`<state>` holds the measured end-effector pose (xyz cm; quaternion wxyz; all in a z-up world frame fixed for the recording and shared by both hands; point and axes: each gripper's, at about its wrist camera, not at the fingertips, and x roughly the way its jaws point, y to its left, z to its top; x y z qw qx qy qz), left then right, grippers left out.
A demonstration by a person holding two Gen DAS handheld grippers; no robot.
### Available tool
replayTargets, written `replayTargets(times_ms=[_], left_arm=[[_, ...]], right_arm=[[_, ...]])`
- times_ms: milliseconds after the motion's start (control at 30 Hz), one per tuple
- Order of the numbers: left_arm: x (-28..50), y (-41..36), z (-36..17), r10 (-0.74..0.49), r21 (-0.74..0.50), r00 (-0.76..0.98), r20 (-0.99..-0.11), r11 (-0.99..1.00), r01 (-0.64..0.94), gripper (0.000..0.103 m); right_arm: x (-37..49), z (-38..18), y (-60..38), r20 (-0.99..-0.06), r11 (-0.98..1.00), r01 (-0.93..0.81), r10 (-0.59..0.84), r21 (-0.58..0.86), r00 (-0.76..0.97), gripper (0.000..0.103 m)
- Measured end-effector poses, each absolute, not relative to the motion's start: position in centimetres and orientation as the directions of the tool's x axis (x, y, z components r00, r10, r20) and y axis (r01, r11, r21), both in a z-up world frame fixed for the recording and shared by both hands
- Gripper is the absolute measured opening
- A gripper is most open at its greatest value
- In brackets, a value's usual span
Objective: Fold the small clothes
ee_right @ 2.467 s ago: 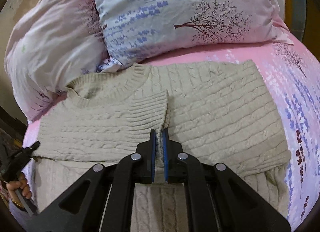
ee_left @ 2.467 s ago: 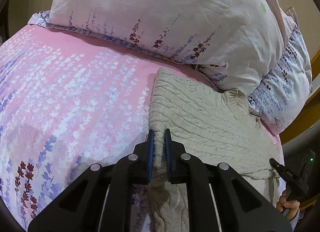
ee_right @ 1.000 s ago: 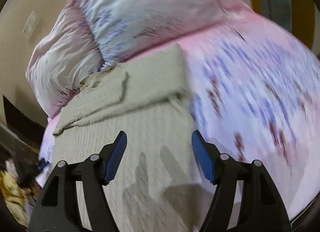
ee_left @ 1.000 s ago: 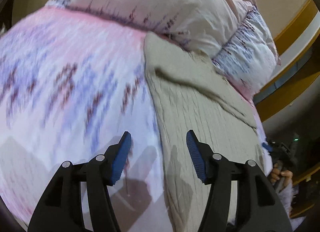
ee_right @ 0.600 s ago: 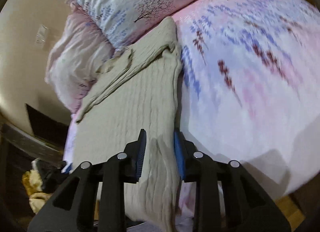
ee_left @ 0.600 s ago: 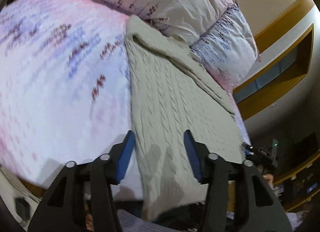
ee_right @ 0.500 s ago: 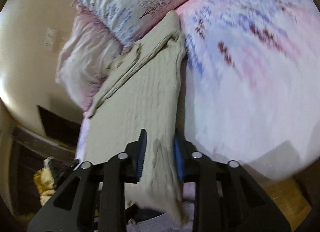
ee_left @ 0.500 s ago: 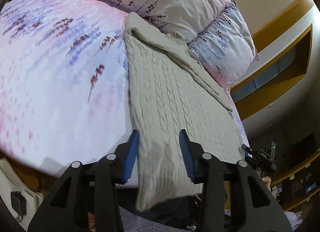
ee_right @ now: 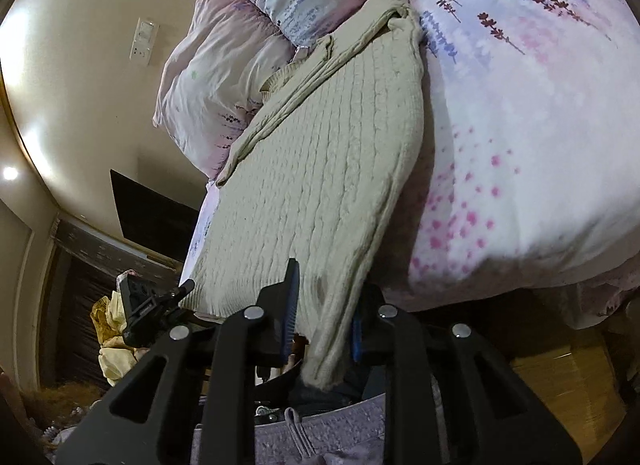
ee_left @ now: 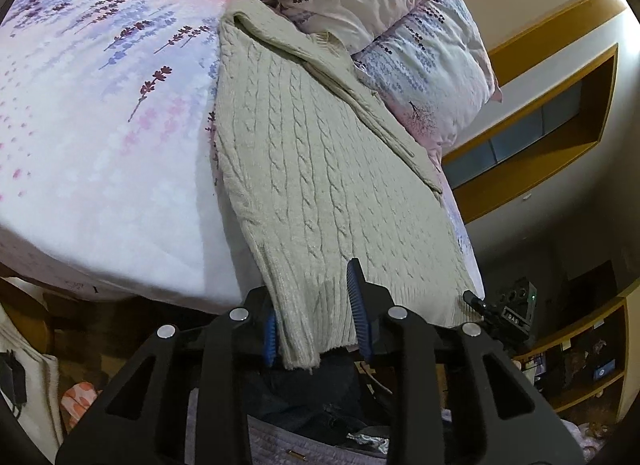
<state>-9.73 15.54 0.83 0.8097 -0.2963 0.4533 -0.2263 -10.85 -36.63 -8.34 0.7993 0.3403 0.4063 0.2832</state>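
Note:
A beige cable-knit sweater lies along the bed edge, its sleeves folded across the chest near the pillows; it also shows in the right wrist view. Its ribbed hem hangs over the mattress edge. My left gripper straddles the hem's left corner, jaws parted with the knit between them. My right gripper straddles the hem's right corner, jaws also parted around the fabric. Each gripper shows small in the other's view, at the far hem corner.
The bed has a pink and white floral sheet. Two floral pillows lie past the sweater's collar. A wooden wall shelf is at the right. Cluttered floor and a grey garment lie below.
Both grippers let go of the folded sleeves, opened, and drew back down to the sweater's hem at the mattress edge. Their jaws have narrowed around the two hem corners.

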Motion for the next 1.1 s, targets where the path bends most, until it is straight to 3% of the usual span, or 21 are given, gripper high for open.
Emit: replayTargets(times_ms=[33,100,167,433,567,867,1100], left_arm=[[-9.7,15.5,0.8,-0.631,-0.681,0.486,-0.605,0.726,0.096,0.027],[-9.5,15.5,0.8,-0.623,-0.674,0.488,-0.611,0.733,0.091,0.013],[-9.4,15.6,1.0,-0.615,-0.665,0.499,-0.611,0.74,0.098,0.009],[-8.6,16.5,3.4,-0.542,-0.586,0.586,-0.601,0.799,0.138,0.007],[-7.6,17.1,5.4,-0.498,-0.538,0.644,-0.581,0.829,0.156,0.006],[-1.9,16.7,10.6,-0.362,-0.393,0.784,-0.504,0.905,0.166,0.006],[4.4,14.1,11.9,-0.246,-0.237,0.84,-0.484,0.961,0.145,0.006]], right_arm=[[-10.8,-8.3,-36.6,-0.462,0.614,-0.177,0.725,0.769,0.51,0.018],[-10.9,-8.2,-36.6,-0.467,0.629,-0.185,0.715,0.755,0.52,0.009],[-11.2,-7.6,-36.6,-0.466,0.648,-0.21,0.701,0.732,0.539,0.008],[-12.0,-3.8,-36.5,-0.419,0.744,-0.287,0.602,0.604,0.68,0.007],[-12.3,-1.3,-35.9,-0.371,0.832,-0.295,0.489,0.47,0.789,0.007],[-8.9,3.6,-32.7,-0.225,0.978,-0.167,0.193,0.129,0.955,0.007],[-3.7,5.5,-30.7,-0.163,0.997,-0.07,0.072,0.02,0.984,0.007]])
